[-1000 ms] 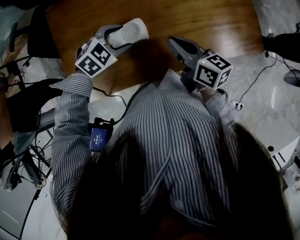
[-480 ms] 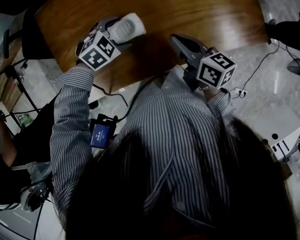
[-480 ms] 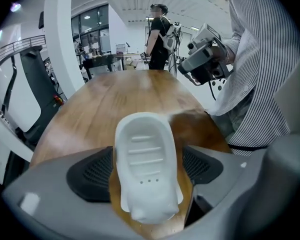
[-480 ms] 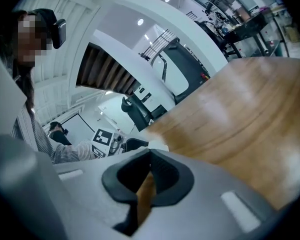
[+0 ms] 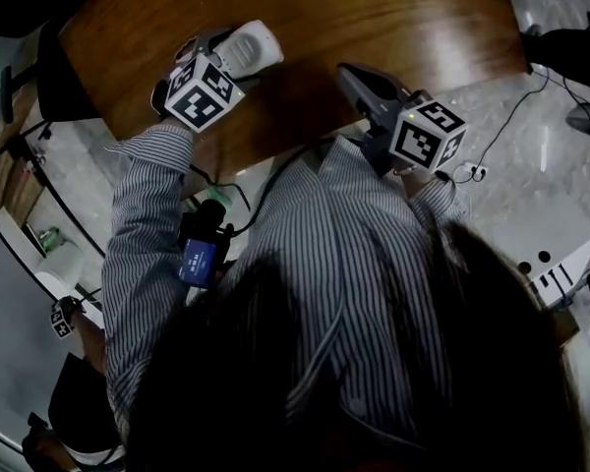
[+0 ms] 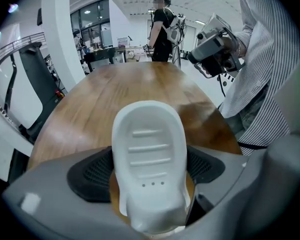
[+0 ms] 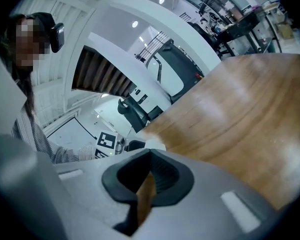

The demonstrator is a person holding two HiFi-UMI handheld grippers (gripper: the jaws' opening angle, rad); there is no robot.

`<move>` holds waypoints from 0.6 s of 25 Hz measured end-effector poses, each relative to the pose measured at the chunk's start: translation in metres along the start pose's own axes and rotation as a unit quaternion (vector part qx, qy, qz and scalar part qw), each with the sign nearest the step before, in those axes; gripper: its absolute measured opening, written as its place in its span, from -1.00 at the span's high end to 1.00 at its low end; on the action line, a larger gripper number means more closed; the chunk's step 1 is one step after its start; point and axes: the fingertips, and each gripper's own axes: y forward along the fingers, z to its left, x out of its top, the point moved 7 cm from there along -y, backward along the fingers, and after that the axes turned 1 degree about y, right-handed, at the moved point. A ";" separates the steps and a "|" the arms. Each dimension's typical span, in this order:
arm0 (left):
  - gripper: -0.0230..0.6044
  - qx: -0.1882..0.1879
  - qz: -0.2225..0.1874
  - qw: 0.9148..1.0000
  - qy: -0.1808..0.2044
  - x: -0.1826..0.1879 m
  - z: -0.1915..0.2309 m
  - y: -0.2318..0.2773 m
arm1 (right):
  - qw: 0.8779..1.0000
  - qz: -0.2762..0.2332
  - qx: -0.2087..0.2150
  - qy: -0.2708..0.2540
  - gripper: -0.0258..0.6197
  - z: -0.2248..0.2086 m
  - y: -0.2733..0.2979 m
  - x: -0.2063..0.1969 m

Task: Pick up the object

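Note:
A white ridged plastic object (image 6: 149, 154) lies on the wooden table (image 6: 110, 99) near its front edge. It sits between the two black pads of my left gripper (image 6: 149, 166), whose jaws are opening and stand wide at its sides without visibly squeezing it. From the head view the object (image 5: 251, 45) pokes out beyond the left gripper (image 5: 231, 52), at the table's (image 5: 393, 18) left front. My right gripper (image 5: 348, 73) hovers over the table's front edge, well to the right of the object. Its pads (image 7: 162, 176) are together, with only a thin slit and nothing between them.
A person (image 6: 162, 26) stands beyond the far end of the table. A black chair (image 5: 54, 77) is at the table's left. Cables (image 5: 501, 131) run over the pale floor, a white box (image 5: 556, 264) lies at the right, and a small device (image 5: 199, 261) hangs at my waist.
The left gripper and the white object have shifted slightly up and left in the head view, and the surroundings at left have slid as the head turned. The right gripper has barely moved.

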 end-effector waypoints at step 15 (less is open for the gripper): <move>-0.50 0.003 -0.037 0.999 -0.037 -0.005 0.006 0.004 | 0.999 0.002 0.024 -0.028 0.92 0.013 0.005 0.014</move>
